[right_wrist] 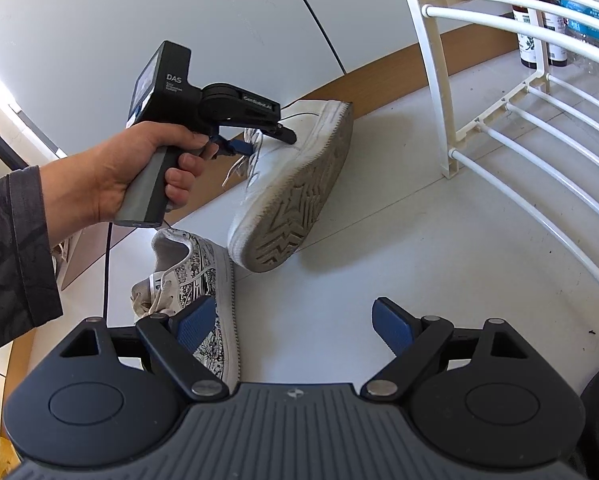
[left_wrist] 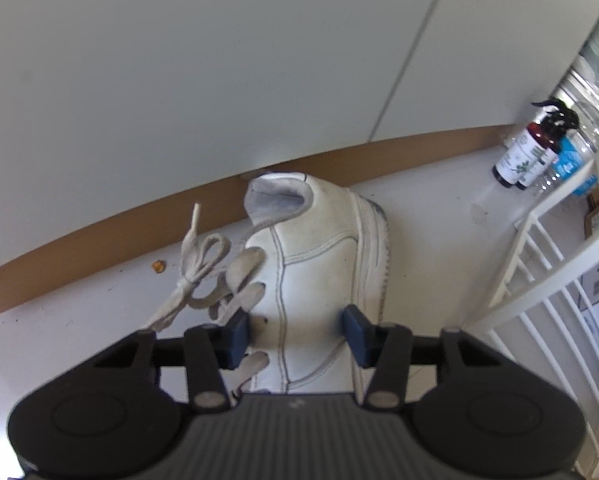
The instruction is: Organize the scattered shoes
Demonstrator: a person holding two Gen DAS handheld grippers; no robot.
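The left gripper point(left_wrist: 295, 334) is closed onto the white sneaker point(left_wrist: 319, 264), its 2 blue pads pressing the upper from either side near the laces point(left_wrist: 203, 268). The shoe is turned on its side and tipped up off the white floor point(left_wrist: 439, 248), its collar toward the brown baseboard point(left_wrist: 99, 236) and its grey sole point(right_wrist: 299, 208) facing the white shoe rack point(right_wrist: 499, 128). In the right wrist view the person's left hand point(right_wrist: 135, 172) grips the handle of that tool, and the sneaker's toe end hangs near the floor, just beside the rack's front post.

The right gripper point(right_wrist: 295, 330) stands wide open with nothing between its pads. A patterned black-and-white sneaker point(right_wrist: 195, 280) rests upright on the floor, left of the rack and just below the white sneaker; the right gripper's left pad overlaps its side in the picture, though I cannot tell whether they touch.

2 dark spray bottles point(left_wrist: 527, 152) and a clear water bottle point(left_wrist: 571, 160) stand against the wall behind the rack.
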